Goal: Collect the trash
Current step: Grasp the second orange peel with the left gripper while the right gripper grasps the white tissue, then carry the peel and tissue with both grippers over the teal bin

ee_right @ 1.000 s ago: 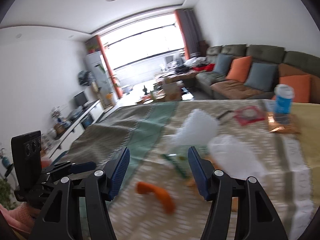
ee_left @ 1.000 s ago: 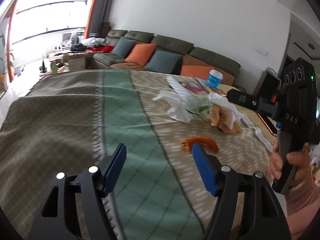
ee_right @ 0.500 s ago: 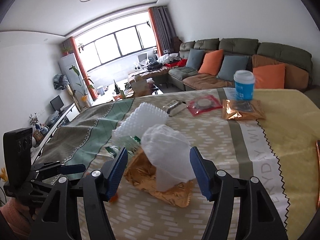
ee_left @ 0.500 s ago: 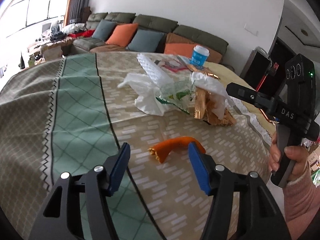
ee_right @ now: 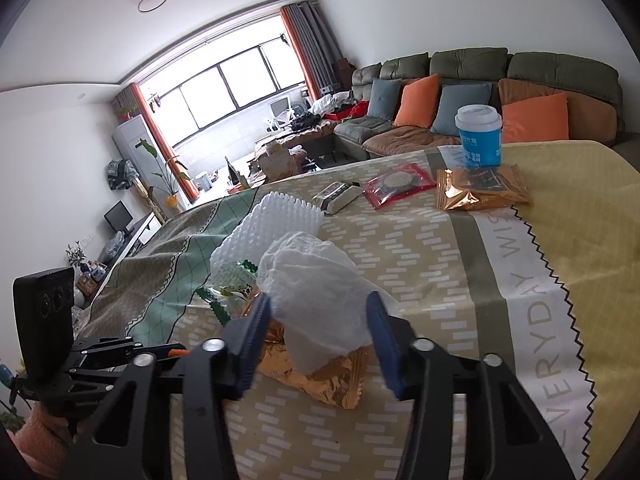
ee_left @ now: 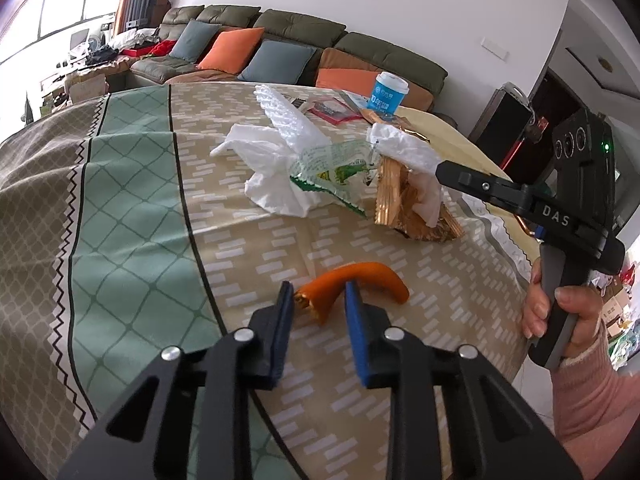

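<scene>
An orange peel point(ee_left: 372, 278) lies on the patterned tablecloth point(ee_left: 132, 208). Its near end sits between the blue pads of my left gripper point(ee_left: 318, 308), whose jaws are closing with a sliver of gap left. A pile of trash lies farther back: a white plastic bag point(ee_left: 272, 176), a foam net point(ee_left: 284, 116), a green wrapper point(ee_left: 332, 164) and a gold wrapper point(ee_right: 320, 376). On top rests a crumpled white tissue point(ee_right: 316, 292). My right gripper point(ee_right: 320, 320) straddles that tissue, jaws closing, the pads not pressing.
At the table's far side stand a blue paper cup point(ee_right: 480, 136), a gold snack packet point(ee_right: 480, 192), a red packet point(ee_right: 398, 186) and a silver packet point(ee_right: 338, 196). A sofa point(ee_left: 300, 36) with cushions lies beyond. A hand point(ee_left: 560, 312) holds the right gripper at the table's right edge.
Both grippers came forward and down. The left jaws narrowed around the peel's end. The right gripper swung from the peel to the tissue and its jaws narrowed there.
</scene>
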A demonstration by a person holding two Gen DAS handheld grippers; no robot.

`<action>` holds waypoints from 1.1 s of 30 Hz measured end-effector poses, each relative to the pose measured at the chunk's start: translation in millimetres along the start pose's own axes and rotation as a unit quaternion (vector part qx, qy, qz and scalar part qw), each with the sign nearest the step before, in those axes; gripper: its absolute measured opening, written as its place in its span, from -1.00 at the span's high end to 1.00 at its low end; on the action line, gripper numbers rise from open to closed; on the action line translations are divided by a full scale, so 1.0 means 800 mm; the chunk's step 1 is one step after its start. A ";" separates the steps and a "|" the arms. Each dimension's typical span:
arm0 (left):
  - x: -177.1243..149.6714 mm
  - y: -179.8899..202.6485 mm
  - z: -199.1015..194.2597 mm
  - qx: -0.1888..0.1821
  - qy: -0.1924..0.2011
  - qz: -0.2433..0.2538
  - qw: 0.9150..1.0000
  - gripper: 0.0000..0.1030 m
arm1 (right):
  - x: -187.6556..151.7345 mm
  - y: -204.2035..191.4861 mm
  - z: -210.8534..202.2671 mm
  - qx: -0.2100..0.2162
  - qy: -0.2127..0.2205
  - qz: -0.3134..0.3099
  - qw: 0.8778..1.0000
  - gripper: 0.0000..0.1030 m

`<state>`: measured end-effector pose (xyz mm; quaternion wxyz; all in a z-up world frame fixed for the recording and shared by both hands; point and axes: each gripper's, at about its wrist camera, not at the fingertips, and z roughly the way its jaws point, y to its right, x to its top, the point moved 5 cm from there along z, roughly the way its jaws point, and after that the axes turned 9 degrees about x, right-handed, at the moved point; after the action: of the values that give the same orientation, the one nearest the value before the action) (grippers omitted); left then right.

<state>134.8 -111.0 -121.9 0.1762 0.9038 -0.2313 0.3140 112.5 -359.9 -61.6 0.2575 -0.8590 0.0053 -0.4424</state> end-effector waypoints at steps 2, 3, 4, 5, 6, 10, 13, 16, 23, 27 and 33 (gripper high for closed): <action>-0.001 -0.002 -0.002 0.000 0.001 -0.001 1.000 0.55 | 0.000 0.002 0.001 0.002 -0.001 0.002 1.000 0.36; -0.003 -0.002 -0.002 0.001 0.002 -0.001 1.000 0.58 | -0.001 0.002 0.000 0.003 -0.002 0.002 1.000 0.47; -0.004 -0.002 -0.003 0.000 0.003 -0.001 1.000 0.61 | -0.001 0.001 0.000 0.004 -0.001 0.002 1.000 0.64; -0.005 -0.002 -0.004 0.000 0.004 0.000 1.000 0.64 | -0.001 0.001 -0.001 0.005 0.000 0.001 1.000 0.72; -0.006 -0.002 -0.005 0.000 0.006 -0.003 1.000 0.64 | -0.001 0.000 -0.002 0.006 0.002 -0.001 1.000 0.78; -0.011 -0.005 -0.011 -0.004 0.011 -0.013 1.000 0.72 | 0.001 -0.002 -0.007 0.010 0.009 0.000 1.000 0.80; -0.014 -0.008 -0.018 -0.007 0.018 -0.019 1.000 0.74 | 0.005 -0.004 -0.013 0.016 0.018 0.002 1.000 0.80; -0.014 -0.010 -0.026 -0.010 0.025 -0.023 0.999 0.75 | 0.010 -0.008 -0.020 0.023 0.027 0.004 0.999 0.80; -0.018 -0.020 -0.049 -0.008 0.043 -0.034 0.998 0.76 | 0.019 -0.032 -0.026 0.046 0.039 -0.011 0.998 0.80; -0.020 -0.027 -0.065 -0.004 0.056 -0.043 0.997 0.76 | 0.022 -0.047 -0.025 0.065 0.041 -0.019 0.997 0.80; -0.024 -0.042 -0.092 0.017 0.075 -0.051 0.996 0.76 | 0.023 -0.074 -0.013 0.097 0.035 -0.027 0.994 0.80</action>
<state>103.3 -42.9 -85.8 0.1939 0.8910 -0.1654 0.3757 103.0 -317.4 -16.0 0.3272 -0.8138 -0.0518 -0.4774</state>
